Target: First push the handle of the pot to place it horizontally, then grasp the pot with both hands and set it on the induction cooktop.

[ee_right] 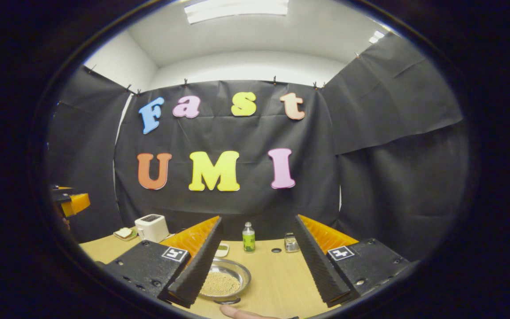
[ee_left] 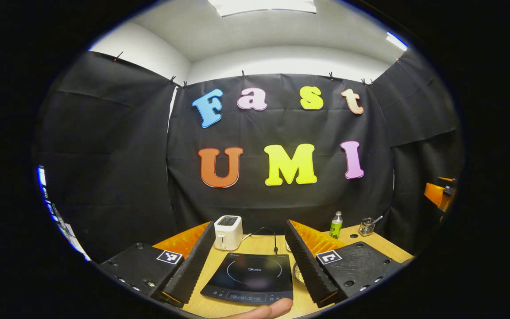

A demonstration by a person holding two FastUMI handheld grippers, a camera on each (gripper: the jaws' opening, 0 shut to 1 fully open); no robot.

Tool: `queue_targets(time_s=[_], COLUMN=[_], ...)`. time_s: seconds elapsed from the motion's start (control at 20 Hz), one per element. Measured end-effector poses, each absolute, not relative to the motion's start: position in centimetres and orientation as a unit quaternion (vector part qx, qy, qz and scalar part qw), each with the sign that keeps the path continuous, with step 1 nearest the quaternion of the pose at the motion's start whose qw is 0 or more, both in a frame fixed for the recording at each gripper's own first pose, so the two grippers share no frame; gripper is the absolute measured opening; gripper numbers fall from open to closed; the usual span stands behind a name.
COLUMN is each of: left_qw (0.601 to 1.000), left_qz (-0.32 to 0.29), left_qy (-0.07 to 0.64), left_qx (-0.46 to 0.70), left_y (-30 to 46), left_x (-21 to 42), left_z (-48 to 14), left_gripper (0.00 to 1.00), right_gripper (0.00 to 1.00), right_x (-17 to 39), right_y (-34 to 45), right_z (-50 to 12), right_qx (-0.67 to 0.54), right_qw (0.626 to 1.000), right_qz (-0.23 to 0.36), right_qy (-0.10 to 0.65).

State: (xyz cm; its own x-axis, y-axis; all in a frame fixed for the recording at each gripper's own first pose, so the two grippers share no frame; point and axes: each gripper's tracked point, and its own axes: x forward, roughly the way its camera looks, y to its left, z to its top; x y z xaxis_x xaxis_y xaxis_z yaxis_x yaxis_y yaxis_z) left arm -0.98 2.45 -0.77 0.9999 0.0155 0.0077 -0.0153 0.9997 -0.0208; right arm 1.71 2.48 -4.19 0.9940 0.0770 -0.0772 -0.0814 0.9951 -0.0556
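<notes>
In the left gripper view, left gripper released: ribbed, wedge-shaped fingers spread wide, grasping nothing, each on a flat block with a square printed marker

Between those fingers, down on the pale wood-grain table, a flat square cooktop of glossy dark glass, with a thin ring drawn on top and a strip of controls along the near edge

Behind it, a boxy white toaster with rounded corners and a dark cord trailing across the wood

Just right of the cooktop and partly hidden by the right-hand finger, a sliver of the pot: round, shallow, bright metal, resting on the table and not on the glass

Farther back on the right, a clear plastic bottle with green contents, and near it a small wire-mesh holder with a utensil sticking out

At the very bottom, a bare fingertip

In the right gripper view, right gripper likewise released: ridged fingers wide apart, holding nothing

Pot again, just inside the left-hand finger and partly under it: low polished rim, pale grainy filling, flat on the wood; a small dark oval at its near edge, too unclear to name

Beyond, a small shallow dish, the bottle upright mid-table and the mesh holder beside it

Far left, the toaster and a plate with something toast-like on it
</notes>
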Motion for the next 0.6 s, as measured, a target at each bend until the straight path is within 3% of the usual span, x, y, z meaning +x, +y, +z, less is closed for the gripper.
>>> queue_targets(time_s=[0.15,0.25,0.35,0.4,0.45,0.5,0.6], left_qw=[1.0,1.0,1.0,1.0,1.0,1.0,1.0], left_qz=[0.004,0.004,0.004,0.005,0.006,0.007,0.009], left_qy=[0.002,0.005,0.005,0.005,0.005,0.005,0.007], left_qx=[-0.01,-0.012,-0.014,-0.014,-0.014,-0.013,-0.012], left_y=[2.3,2.3,2.6,2.6,2.7,2.9,3.2], left_x=[-1.0,-1.1,-1.3,-1.3,-1.3,-1.3,-1.4], left_z=[-1.4,-2.0,-2.0,-2.2,-2.3,-2.5,-2.8], left_gripper=[0.94,0.94,0.94,0.94,0.94,0.94,0.94], right_gripper=[0.96,0.87,0.66,0.44,0.33,0.14,0.04], right_x=[2.2,2.4,2.6,2.6,2.6,2.7,2.7], right_y=[4.3,5.7,6.5,6.8,7.2,7.5,8.0], right_z=[-6.6,-7.9,-9.8,-10.8,-11.9,-12.8,-14.7], right_qx=[-0.02,-0.014,-0.01,-0.006,0.001,0.008,0.011], right_qw=[0.996,0.993,0.99,0.988,0.986,0.984,0.98], right_qz=[0.072,0.099,0.114,0.119,0.124,0.127,0.135], right_qy=[0.055,0.064,0.08,0.094,0.11,0.123,0.146])
